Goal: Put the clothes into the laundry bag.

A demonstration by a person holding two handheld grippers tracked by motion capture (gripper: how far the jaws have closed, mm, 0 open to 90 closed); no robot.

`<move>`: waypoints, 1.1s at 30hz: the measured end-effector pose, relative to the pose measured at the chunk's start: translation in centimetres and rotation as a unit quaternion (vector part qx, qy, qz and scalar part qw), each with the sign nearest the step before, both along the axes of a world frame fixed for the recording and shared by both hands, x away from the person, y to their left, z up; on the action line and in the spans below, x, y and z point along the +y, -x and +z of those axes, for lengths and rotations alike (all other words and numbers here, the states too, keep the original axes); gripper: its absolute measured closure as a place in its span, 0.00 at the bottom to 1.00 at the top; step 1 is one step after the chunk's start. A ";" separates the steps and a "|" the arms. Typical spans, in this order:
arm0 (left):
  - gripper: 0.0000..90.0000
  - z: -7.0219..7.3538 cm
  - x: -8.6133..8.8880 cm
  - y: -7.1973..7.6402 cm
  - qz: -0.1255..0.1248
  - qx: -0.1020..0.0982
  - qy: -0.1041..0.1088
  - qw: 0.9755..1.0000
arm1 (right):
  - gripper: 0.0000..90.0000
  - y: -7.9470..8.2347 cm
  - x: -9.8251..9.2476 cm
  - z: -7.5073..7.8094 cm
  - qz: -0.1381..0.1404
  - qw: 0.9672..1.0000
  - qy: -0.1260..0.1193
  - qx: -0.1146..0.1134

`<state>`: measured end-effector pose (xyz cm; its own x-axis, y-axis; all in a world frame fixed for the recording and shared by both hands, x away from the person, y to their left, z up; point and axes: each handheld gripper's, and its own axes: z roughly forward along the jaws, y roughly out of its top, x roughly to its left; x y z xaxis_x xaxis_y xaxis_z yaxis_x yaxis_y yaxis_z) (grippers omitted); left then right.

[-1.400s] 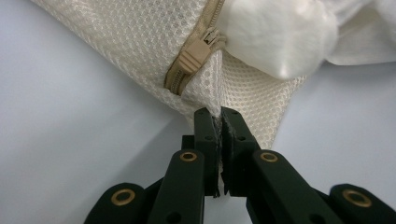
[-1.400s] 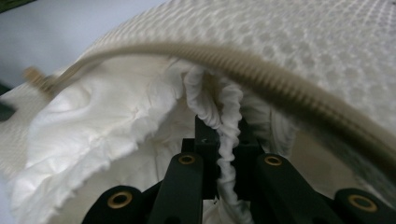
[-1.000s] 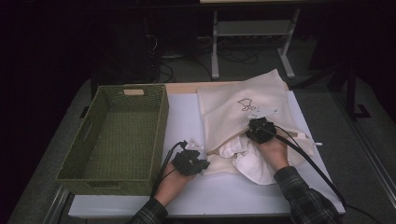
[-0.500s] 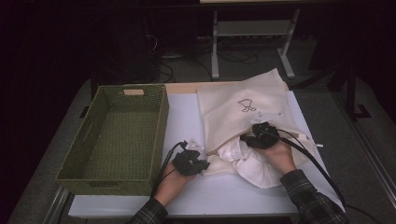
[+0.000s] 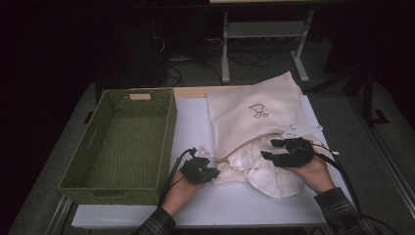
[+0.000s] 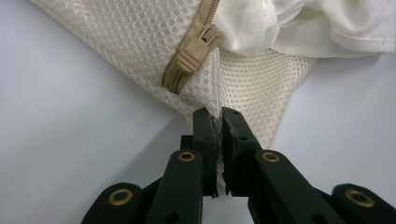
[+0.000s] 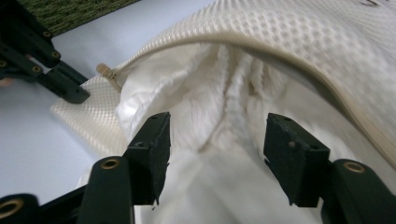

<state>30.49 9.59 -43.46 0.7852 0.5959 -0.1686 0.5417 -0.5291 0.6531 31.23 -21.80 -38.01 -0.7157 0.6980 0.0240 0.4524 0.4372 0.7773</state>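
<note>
A cream mesh laundry bag (image 5: 254, 115) with a small bird drawing lies on the white table, its zipped mouth open toward me. A white garment (image 5: 274, 178) spills out of that mouth. My left gripper (image 5: 211, 164) is shut on the bag's near corner; in the left gripper view the mesh (image 6: 252, 79) is pinched between the jaws (image 6: 218, 116), just below the zipper pull (image 6: 196, 46). My right gripper (image 5: 269, 149) hovers over the garment. Its jaws (image 7: 217, 135) have just been opening and stand apart, with the white cloth (image 7: 210, 177) loose between them.
A green woven basket (image 5: 166, 132) with nothing in it stands at the table's left. The bare white table top (image 5: 193, 122) runs between basket and bag. A metal stand (image 5: 264, 29) and cables sit on the dark floor beyond the table.
My right gripper has drawn back from the bag's mouth toward me and its jaws have opened off the white garment, which now lies further out. The left gripper has stayed put.
</note>
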 end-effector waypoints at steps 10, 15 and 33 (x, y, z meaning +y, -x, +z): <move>0.94 0.0 0.0 0.0 -0.002 0.001 -0.002 1.000 | 0.22 3.0 -3.4 -0.4 -0.008 1.000 0.001 0.008; 0.94 0.0 0.0 0.0 -0.002 0.002 -0.002 1.000 | 0.18 4.6 -4.8 -0.8 -0.024 1.000 0.005 0.012; 0.93 -0.2 0.0 -0.1 -0.004 0.005 -0.004 1.000 | 0.17 8.0 -8.0 -5.1 -0.055 0.995 0.015 0.081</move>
<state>30.64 9.62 -43.65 0.7882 0.5909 -0.1719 0.5443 -0.5390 0.6429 23.28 -29.81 -43.09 -0.6230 0.7745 0.1098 0.6170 0.4003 0.6775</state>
